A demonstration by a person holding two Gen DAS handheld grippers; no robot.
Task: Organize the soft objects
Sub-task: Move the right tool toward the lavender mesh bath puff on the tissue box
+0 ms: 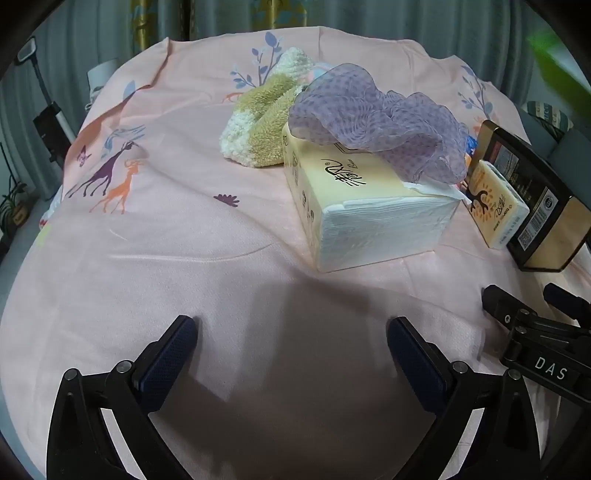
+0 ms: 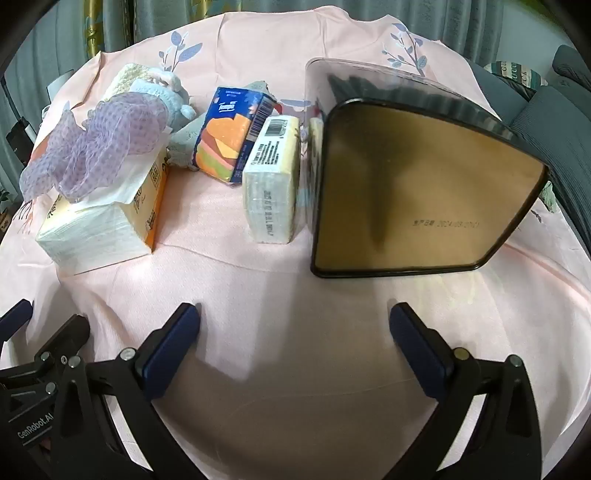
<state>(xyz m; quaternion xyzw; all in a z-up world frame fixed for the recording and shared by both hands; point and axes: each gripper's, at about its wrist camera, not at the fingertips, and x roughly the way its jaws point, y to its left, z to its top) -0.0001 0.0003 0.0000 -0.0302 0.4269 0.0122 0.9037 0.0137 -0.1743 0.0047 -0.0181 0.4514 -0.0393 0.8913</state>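
Note:
A purple mesh bath puff (image 1: pixel 376 122) (image 2: pixel 99 144) lies on top of a yellow tissue pack (image 1: pixel 365 210) (image 2: pixel 103 225). Behind it sits a tan and cream fluffy towel (image 1: pixel 262 122). A small yellow tissue packet (image 1: pixel 495 203) (image 2: pixel 273 177) stands beside a black and gold box (image 1: pixel 539 206) (image 2: pixel 417 184). A blue tissue packet (image 2: pixel 229 133) and a pale blue plush toy (image 2: pixel 162 92) lie further back. My left gripper (image 1: pixel 291 343) and right gripper (image 2: pixel 295 332) both hover open over bare pink cloth, nothing between their fingers.
A pink sheet with deer and leaf prints (image 1: pixel 147 221) covers the table. Curtains (image 1: pixel 110 29) hang behind it. A grey cushioned seat (image 2: pixel 546 110) stands at the right. The right gripper's frame (image 1: pixel 543 332) shows at the left view's edge.

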